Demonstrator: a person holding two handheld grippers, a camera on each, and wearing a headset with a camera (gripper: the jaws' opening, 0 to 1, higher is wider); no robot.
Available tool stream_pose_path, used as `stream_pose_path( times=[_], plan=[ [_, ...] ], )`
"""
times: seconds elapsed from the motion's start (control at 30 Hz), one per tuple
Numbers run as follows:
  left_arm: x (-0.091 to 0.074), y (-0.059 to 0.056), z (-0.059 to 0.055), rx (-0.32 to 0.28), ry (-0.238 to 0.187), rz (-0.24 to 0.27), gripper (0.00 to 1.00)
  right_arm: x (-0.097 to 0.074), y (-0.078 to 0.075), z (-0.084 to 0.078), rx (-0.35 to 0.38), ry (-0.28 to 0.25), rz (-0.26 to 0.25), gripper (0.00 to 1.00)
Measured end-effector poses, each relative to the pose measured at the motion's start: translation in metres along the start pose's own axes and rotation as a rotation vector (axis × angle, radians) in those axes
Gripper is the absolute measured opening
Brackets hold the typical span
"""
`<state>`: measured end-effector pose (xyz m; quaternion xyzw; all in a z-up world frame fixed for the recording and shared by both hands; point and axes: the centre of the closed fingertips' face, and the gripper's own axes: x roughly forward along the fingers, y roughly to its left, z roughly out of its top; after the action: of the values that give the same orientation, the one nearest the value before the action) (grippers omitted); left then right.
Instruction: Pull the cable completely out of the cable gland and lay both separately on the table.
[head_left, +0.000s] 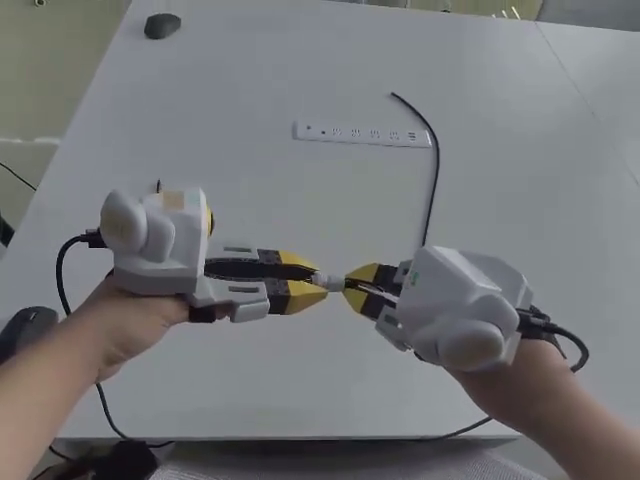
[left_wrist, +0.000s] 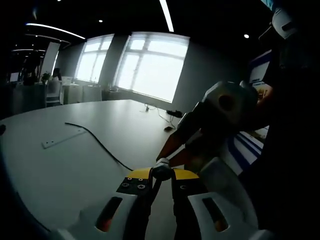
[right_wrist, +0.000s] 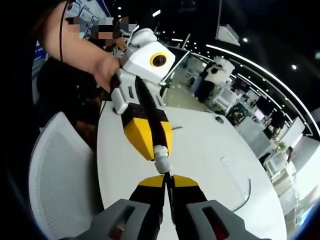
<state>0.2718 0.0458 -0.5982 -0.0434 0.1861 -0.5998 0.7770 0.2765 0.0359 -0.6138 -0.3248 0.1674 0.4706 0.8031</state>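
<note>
From where I stand, the person holds the work up in the air over the near part of the wide white tabletop (head_left: 250, 60), with nothing set down yet. The left tongs (head_left: 316, 283) are pinching the small pale grey round cable gland (right_wrist: 161, 159) by its body. The right tongs (head_left: 350, 284) meet it nose to nose, pressed together right at the gland's mouth. I take it the cable is nipped there, but it is too thin and too hidden for me to make out. To do this pull well, I'd keep the left grip hard on the gland so it cannot twist. Then I'd draw the right hand straight back along the gland's own line, with no bending sideways, which could jam the cable in the seal. If one stroke doesn't free the whole length, I'd take a fresh hold close to the gland rather than yank. After that, the two parts should go down well apart. By my count there are two tongs and one gland. Farther out on the tabletop lie one long white power strip (head_left: 365, 134) with one black cord (head_left: 434, 170), and one dark oval thing (head_left: 162, 25) near the far corner.
</note>
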Motion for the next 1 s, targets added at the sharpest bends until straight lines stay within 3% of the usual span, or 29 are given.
stream_pose_path(
  times=[0.53, 0.77, 0.87, 1.0],
  plan=[
    [0.007, -0.001, 0.000, -0.009, 0.003, 0.003, 0.15, -0.005, -0.004, -0.012, 0.077, 0.001, -0.020, 0.00],
    [0.006, 0.000, 0.001, -0.015, 0.000, 0.014, 0.15, -0.006, -0.010, -0.022, 0.149, 0.004, -0.036, 0.00],
    [0.006, 0.001, 0.002, -0.019, -0.006, 0.018, 0.15, -0.007, -0.013, -0.026, 0.223, -0.002, -0.044, 0.00],
    [0.008, 0.001, 0.001, -0.016, -0.001, 0.020, 0.15, -0.006, -0.013, -0.031, 0.250, 0.001, -0.054, 0.00]
  ],
)
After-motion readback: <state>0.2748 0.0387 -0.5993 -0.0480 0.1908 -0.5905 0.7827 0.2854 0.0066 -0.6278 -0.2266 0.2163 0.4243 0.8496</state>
